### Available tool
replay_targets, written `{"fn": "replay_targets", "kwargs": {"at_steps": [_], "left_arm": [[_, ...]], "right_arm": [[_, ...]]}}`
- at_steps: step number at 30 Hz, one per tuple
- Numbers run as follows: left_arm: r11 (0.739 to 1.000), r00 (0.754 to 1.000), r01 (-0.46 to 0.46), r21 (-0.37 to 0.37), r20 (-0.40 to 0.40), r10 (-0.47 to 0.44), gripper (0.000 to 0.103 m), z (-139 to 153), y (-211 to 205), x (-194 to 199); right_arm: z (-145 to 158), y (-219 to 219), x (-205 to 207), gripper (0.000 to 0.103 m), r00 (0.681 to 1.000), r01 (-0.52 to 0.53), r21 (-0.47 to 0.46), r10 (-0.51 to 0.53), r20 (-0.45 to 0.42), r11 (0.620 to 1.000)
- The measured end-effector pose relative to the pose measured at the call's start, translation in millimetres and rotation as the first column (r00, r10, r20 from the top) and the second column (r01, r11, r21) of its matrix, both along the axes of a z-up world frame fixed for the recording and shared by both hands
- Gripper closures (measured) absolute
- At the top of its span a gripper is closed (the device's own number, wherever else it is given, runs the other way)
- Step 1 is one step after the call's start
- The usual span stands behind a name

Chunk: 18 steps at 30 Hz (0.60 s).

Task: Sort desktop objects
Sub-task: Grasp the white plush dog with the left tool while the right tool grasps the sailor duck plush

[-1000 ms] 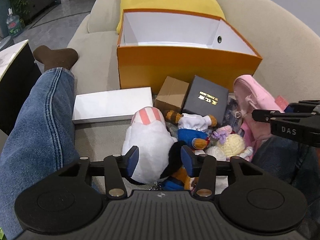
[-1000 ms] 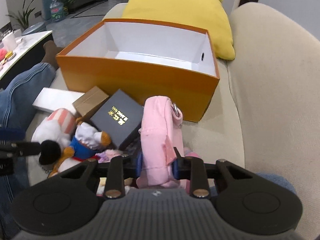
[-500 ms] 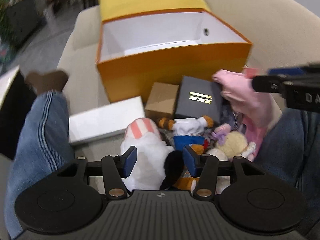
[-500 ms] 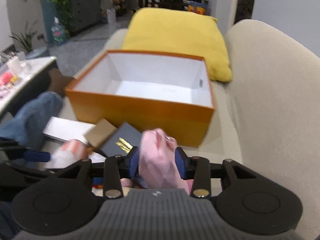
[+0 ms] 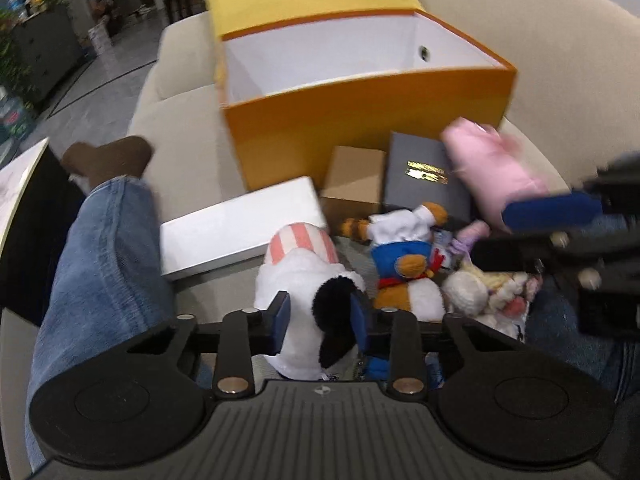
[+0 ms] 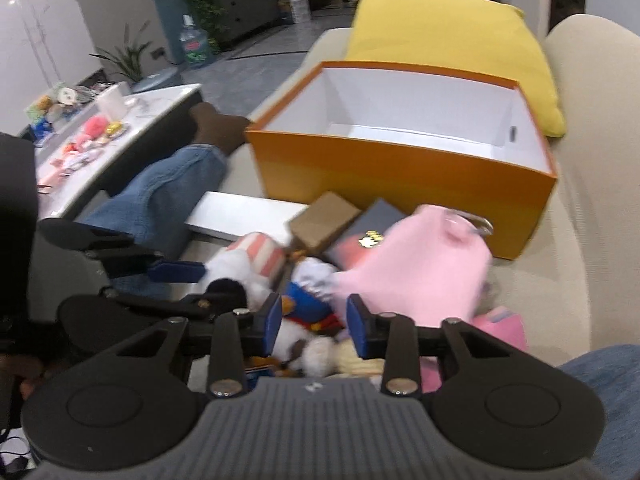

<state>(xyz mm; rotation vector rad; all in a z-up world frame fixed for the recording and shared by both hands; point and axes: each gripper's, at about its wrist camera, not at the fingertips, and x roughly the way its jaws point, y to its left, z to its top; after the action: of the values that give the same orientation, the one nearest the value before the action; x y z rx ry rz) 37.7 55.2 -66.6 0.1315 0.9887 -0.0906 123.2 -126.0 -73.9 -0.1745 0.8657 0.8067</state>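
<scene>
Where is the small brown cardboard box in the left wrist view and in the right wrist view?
Left wrist view: the brown cardboard box lies right of centre, between the flat white box and the dark box with gold print.
Right wrist view: it lies at centre, beside the same dark box.
Shared landmark: the open orange box stands right behind it in both views.

Motion-blurred pink pouch (image 6: pixel 416 276); crocheted toy (image 5: pixel 496 292) half hidden.

L gripper (image 5: pixel 320 322) is pointing steeply down, jaws closing w/ white plush toy (image 5: pixel 304 284) squeezed between the blue pads. R gripper (image 6: pixel 314 326) is angling down too, jaws closing; pink pouch (image 6: pixel 416 268) is lying against its R pad, grip unclear.
</scene>
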Motion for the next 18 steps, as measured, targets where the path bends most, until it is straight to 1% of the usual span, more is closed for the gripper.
{"fn": "replay_targets", "kwargs": {"at_steps": [3, 5, 7, 8, 9, 10, 12, 15, 16, 18], "left_arm": [[0.999, 0.999, -0.035, 0.001, 0.012, 0.035, 0.07, 4.5, 13.8, -3.6], [0.998, 0.998, -0.059, 0.002, 0.014, 0.059, 0.07, 6.0, 23.1, -5.6], [0.997, 0.997, -0.077, -0.012, 0.005, 0.077, 0.071, 6.1, 32.5, -5.8], [0.996, 0.997, -0.083, -0.022, -0.001, 0.083, 0.071, 5.2, 36.8, -5.5], [0.996, 0.996, -0.087, -0.03, -0.013, 0.086, 0.071, 3.6, 40.3, -4.9], [0.996, 0.996, -0.086, -0.031, -0.018, 0.086, 0.071, 2.3, 42.5, -5.4], [0.996, 0.997, -0.074, -0.05, -0.031, 0.073, 0.071, -0.4, 47.1, -3.9], [0.992, 0.998, -0.053, -0.112, -0.045, 0.048, 0.071, -1.2, 53.7, -0.2], [0.991, 0.998, -0.048, -0.121, -0.05, 0.042, 0.071, -1.8, 55.4, 1.7], [0.992, 0.998, -0.029, -0.125, -0.059, 0.022, 0.066, -2.9, 58.8, 8.3]], "right_arm": [[-3.2, 11.1, -7.8, 0.067, 0.998, -0.066, 0.001, 0.066, -0.011, 0.998], [-13.4, 20.8, -8.1, 0.066, 0.996, -0.074, -0.027, 0.072, -0.048, 0.997], [-24.2, 29.5, -4.0, 0.066, 0.993, -0.075, -0.025, 0.072, -0.093, 0.997], [-28.0, 34.4, -2.0, 0.067, 0.991, -0.08, -0.023, 0.077, -0.107, 0.997], [-30.9, 39.5, -0.4, 0.072, 0.99, -0.089, -0.018, 0.086, -0.115, 0.996], [-34.0, 46.4, 1.2, 0.078, 0.988, -0.1, -0.015, 0.098, -0.116, 0.995], [-39.9, 59.7, 4.4, 0.082, 0.987, -0.122, -0.022, 0.119, -0.109, 0.992], [-52.5, 78.1, 12.5, 0.084, 0.983, -0.142, -0.051, 0.135, -0.121, 0.989], [-55.7, 82.0, 15.2, 0.085, 0.982, -0.147, -0.054, 0.139, -0.128, 0.988], [-60.3, 87.1, 20.0, 0.085, 0.981, -0.141, -0.069, 0.13, -0.141, 0.988]]}}
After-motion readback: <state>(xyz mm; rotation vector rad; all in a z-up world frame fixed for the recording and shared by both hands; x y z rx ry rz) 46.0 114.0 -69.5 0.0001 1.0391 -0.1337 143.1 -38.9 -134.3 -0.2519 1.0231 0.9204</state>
